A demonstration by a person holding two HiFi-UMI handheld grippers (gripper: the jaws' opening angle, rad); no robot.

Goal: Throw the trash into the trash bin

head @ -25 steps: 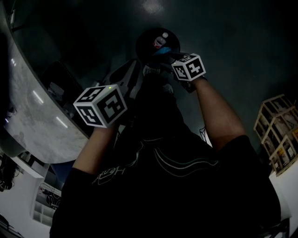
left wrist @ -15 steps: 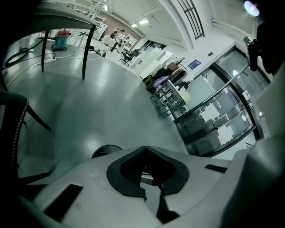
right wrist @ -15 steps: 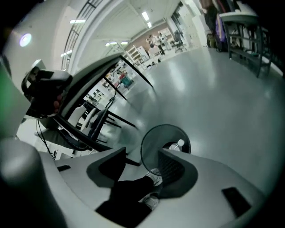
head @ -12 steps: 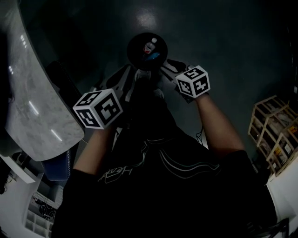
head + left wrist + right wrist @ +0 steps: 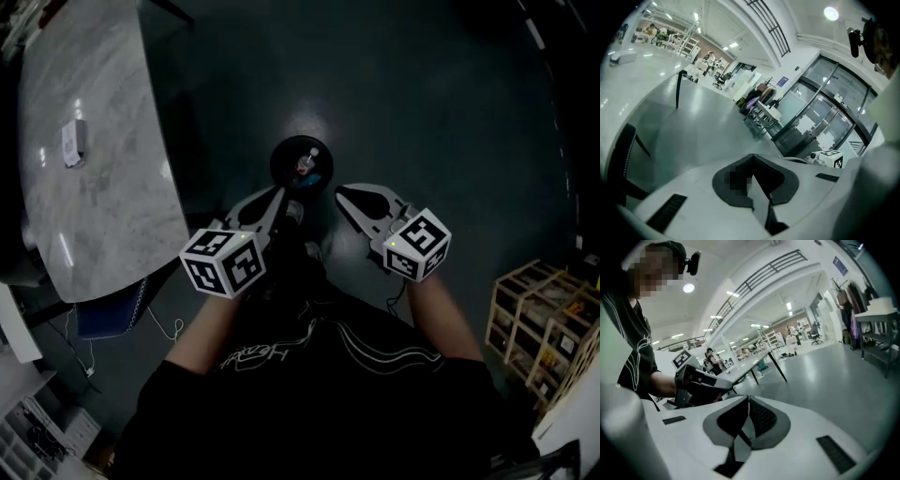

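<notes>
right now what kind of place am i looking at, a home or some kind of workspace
Most likely a large open workspace, like a lab or industrial hall, not a home: a wide polished grey floor, long work tables running down a big hall, and wooden crates stacked at the side.

Dark glossy floor (image 5: 450, 112) w/ a soft patch of glare. Marble-top table (image 5: 94, 187) at left of head view, small white box (image 5: 72, 143) on it; cables (image 5: 155, 319) on the floor by its near end. Wooden crates (image 5: 539, 323) stacked bottom right. Gripper views: big open hall, white ceiling w/ strip lights (image 5: 733, 294) & a round lamp (image 5: 830, 13), balcony railing (image 5: 771, 23) overhead. Glass doors (image 5: 825, 117) on one side, rack (image 5: 761, 105) of bags & clothes nearby. Long table (image 5: 759, 363) on slanted black legs; desks & people far back.
</notes>
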